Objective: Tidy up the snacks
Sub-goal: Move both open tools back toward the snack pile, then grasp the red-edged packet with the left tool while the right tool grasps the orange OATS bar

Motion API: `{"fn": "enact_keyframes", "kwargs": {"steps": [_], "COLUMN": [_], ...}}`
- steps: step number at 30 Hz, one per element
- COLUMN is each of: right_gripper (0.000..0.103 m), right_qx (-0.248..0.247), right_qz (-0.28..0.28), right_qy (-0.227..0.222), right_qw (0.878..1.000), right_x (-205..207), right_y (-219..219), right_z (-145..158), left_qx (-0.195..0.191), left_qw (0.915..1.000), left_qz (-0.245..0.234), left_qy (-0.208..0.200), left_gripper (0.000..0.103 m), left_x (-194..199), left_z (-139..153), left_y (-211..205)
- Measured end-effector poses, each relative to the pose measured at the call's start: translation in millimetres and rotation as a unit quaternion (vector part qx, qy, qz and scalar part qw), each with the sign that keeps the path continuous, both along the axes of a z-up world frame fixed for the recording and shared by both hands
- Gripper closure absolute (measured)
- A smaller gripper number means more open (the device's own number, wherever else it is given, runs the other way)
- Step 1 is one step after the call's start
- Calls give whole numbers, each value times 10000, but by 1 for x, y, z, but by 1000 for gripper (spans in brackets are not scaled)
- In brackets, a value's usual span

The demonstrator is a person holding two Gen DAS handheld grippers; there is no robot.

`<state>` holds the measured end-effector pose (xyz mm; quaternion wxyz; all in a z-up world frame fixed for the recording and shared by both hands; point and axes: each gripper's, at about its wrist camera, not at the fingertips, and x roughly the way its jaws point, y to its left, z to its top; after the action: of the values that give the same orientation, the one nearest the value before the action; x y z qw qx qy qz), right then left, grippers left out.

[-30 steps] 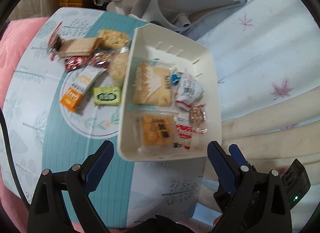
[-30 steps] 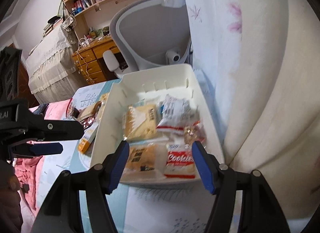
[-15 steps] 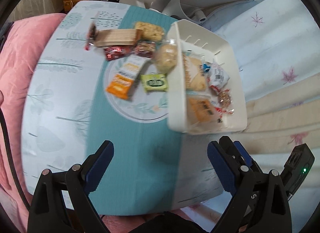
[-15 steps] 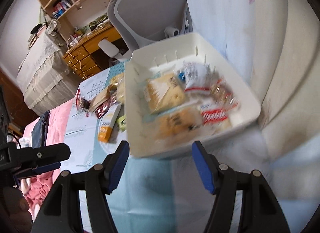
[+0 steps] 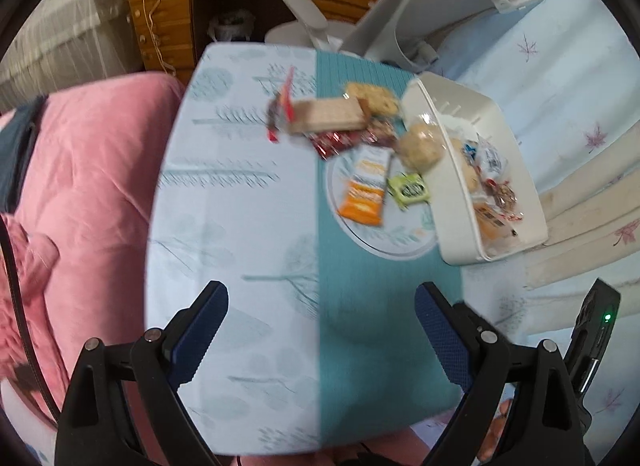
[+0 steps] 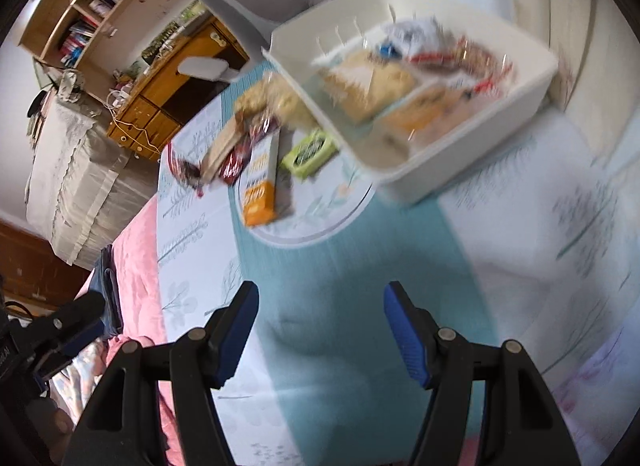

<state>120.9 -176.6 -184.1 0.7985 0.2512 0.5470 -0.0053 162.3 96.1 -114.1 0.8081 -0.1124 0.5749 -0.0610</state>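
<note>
Sorting the snacks into the white bin (image 5: 460, 193) is the step I judge to be in hand, and it looks about half done. I take the bin as my landmark. Farthest to the left of it lies a red-ended wrapper (image 5: 280, 113), then a long wafer pack (image 5: 328, 119), with a dark red packet (image 5: 334, 141) just below the wafer. Nearer to the bin lies the orange and white bar (image 5: 366, 189), and just beside the bin's left wall a small green packet (image 5: 410, 189). A pale round cake (image 5: 420, 145) touches this wall, and a crumbly bar (image 5: 372, 99) lies near the bin's far corner. Inside the bin are already several wrapped biscuits, but blur hides their exact number.

Both my tools hang above the bare surface (image 5: 240, 266), on the near side of the bin and well apart from every snack. My left hand-held gripper (image 5: 320, 330) is spread wide and carries nothing. My right hand-held gripper (image 6: 320, 330) stands about half spread, released, with nothing between its blue pads (image 6: 404, 334).

For the next move I think one hand-held gripper must travel forward to a loose snack. The green packet or the orange bar seems the easiest, because each lies flat and apart. The jaws should come down across the narrow side.
</note>
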Motion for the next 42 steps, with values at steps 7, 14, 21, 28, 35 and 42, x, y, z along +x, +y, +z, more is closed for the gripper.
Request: {"fn": "enact_keyframes", "kwargs": {"steps": [7, 14, 21, 28, 35, 42], "right_gripper": [38, 38, 38, 38, 38, 38], "right_qx": [121, 69, -31, -113, -269, -574], "right_qz": [170, 440, 335, 1, 20, 149], "right_qy": [370, 477, 126, -291, -331, -450], "right_qw": [9991, 9979, 9994, 9995, 9991, 9972], "right_x": [1, 17, 47, 85, 117, 133], "right_y": [43, 75, 83, 82, 89, 96], "right_z": [-20, -33, -44, -52, -76, -81], "left_qx": [212, 235, 405, 569, 603, 578], "left_qw": [9979, 9934, 9911, 9906, 9920, 9925], "left_qz": [-94, -164, -333, -487, -397, -133], "left_qy": [-607, -1115, -1223, -1143, -1038, -1072], "left_gripper": [9, 9, 9, 9, 12, 13], "left_x": [15, 35, 78, 126, 164, 187], "left_z": [-3, -11, -42, -83, -118, -134], "left_y": [38, 56, 50, 35, 24, 23]}}
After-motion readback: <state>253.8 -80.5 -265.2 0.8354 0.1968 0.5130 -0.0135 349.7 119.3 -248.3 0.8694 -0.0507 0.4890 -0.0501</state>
